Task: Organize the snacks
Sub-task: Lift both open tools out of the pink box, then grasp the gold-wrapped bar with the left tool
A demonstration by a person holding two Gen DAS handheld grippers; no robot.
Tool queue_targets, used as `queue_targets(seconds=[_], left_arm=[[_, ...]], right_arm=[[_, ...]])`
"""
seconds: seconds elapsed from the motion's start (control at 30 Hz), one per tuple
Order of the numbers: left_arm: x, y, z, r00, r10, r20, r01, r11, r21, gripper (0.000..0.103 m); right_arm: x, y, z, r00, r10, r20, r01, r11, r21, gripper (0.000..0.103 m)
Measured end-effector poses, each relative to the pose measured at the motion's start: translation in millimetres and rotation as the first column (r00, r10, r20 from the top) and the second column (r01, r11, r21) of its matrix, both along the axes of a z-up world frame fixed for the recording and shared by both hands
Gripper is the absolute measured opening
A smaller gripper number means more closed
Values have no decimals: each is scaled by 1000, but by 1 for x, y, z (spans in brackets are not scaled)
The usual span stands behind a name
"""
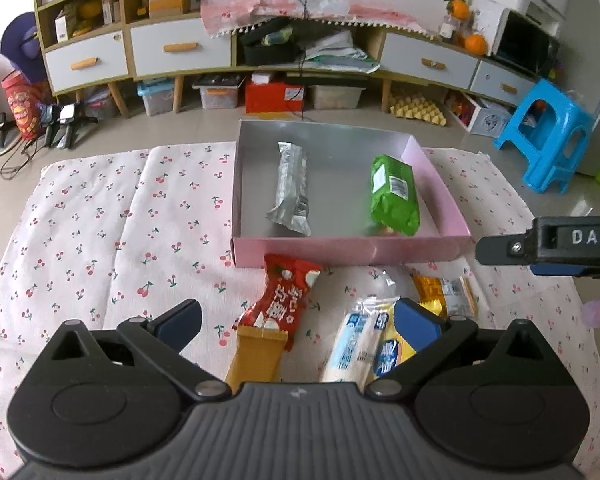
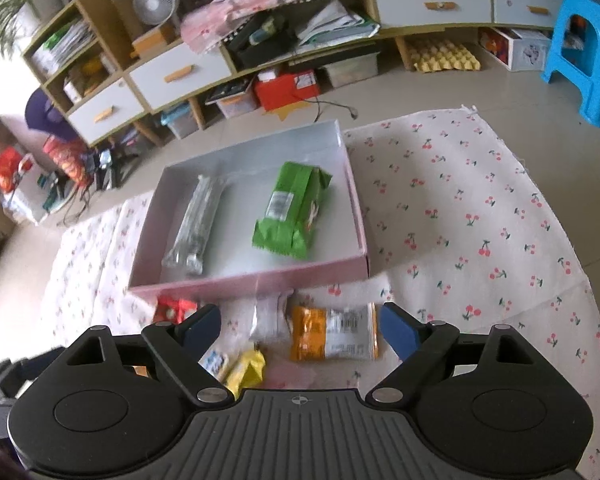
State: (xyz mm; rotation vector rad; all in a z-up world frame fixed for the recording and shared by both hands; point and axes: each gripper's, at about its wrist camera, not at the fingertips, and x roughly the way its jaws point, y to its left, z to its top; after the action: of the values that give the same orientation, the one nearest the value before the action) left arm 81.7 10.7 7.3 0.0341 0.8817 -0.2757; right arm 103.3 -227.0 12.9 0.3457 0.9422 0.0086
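A long white-drawered cabinet (image 1: pixel 180 48) lined the wall; a blue plastic stool (image 1: pixel 548 136) stood on pale floor tiles (image 1: pixel 204 128).

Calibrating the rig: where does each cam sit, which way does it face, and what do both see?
Left wrist: sits on the left gripper, looks forward over the cherry-print cloth at the pink box; own open fingers show, and the right gripper enters at the right edge.
Right wrist: sits on the right gripper, looks down and left at the pink box; own open fingers show.
Shared: box, silver packet, green packet, orange packet.
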Motion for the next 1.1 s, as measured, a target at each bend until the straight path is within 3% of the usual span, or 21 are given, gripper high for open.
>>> queue_targets(seconds=[0.17,0.33,0.67,0.8,0.97,1.1], left_arm=[[-11,7,-7,999,-37,25,37,999,32,102],[-11,20,-14,1000,-29,-12,29,999,20,102],[-8,39,-25,999,-30,-37,31,998,54,101],[-3,45,-28,999,-17,-44,19,999,30,91],[5,49,-35,998,-25,-56,22,998,-51,69],[13,50,-42,995,-34,-96,23,993,-116,62]], right_arm=[[-12,9,-6,999,52,2,-51,997,-58,88],[-19,12,-9,997,75,27,-73,995,-61,89],[-14,16,-32,995,84,-45,-88,993,-81,89],[-13,23,-34,994,96,-52,-99,994,-48,89],[-9,32,-38,991,115,-68,-115,993,11,89],[-5,35,-42,990,105,-98,-102,994,35,89]])
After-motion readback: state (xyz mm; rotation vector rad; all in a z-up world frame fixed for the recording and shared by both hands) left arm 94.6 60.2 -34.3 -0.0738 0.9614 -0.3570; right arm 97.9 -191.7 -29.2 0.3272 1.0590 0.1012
